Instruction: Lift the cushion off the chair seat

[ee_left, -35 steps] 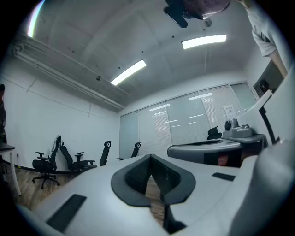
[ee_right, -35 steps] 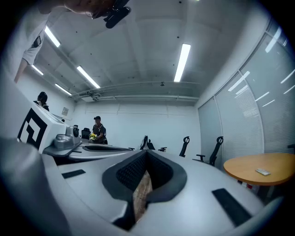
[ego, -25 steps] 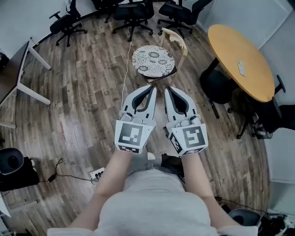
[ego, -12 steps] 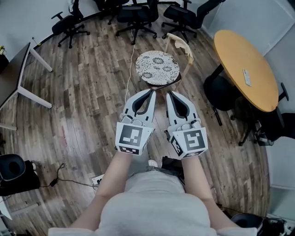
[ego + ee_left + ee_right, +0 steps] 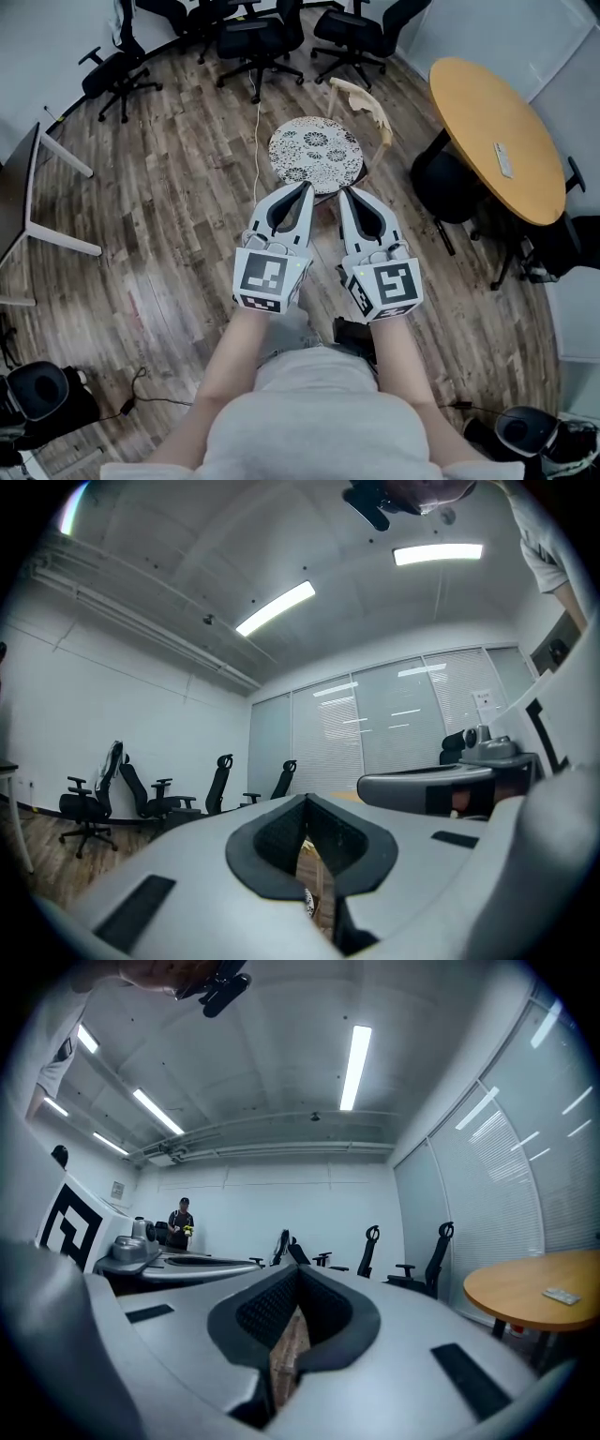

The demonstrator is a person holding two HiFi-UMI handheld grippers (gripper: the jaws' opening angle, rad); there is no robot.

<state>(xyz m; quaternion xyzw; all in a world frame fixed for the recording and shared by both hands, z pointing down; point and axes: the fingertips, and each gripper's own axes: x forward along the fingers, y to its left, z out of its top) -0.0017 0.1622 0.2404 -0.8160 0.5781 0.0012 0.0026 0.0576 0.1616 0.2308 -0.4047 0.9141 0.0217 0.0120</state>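
At the left edge of the head view a dark desk (image 5: pixel 17 187) on white legs stands on the wood-plank floor (image 5: pixel 159 225), and black office chairs (image 5: pixel 248 37) line the far wall. Just right of a white cable (image 5: pixel 255 141) that runs over the planks, the cushion (image 5: pixel 316 153) lies flat on the seat of a wooden chair (image 5: pixel 364 97). It is round, pale with a dark flower print, so it has no clear long axis. The chair's curved backrest rises at its far right side. The left gripper (image 5: pixel 307 187) and right gripper (image 5: pixel 343 192) are held side by side and level, tips at the cushion's near edge. Each has its jaws together with nothing between them; whether they touch the cushion cannot be told. At right stands a round wooden table (image 5: pixel 487 112) bearing a small white object (image 5: pixel 503 159).
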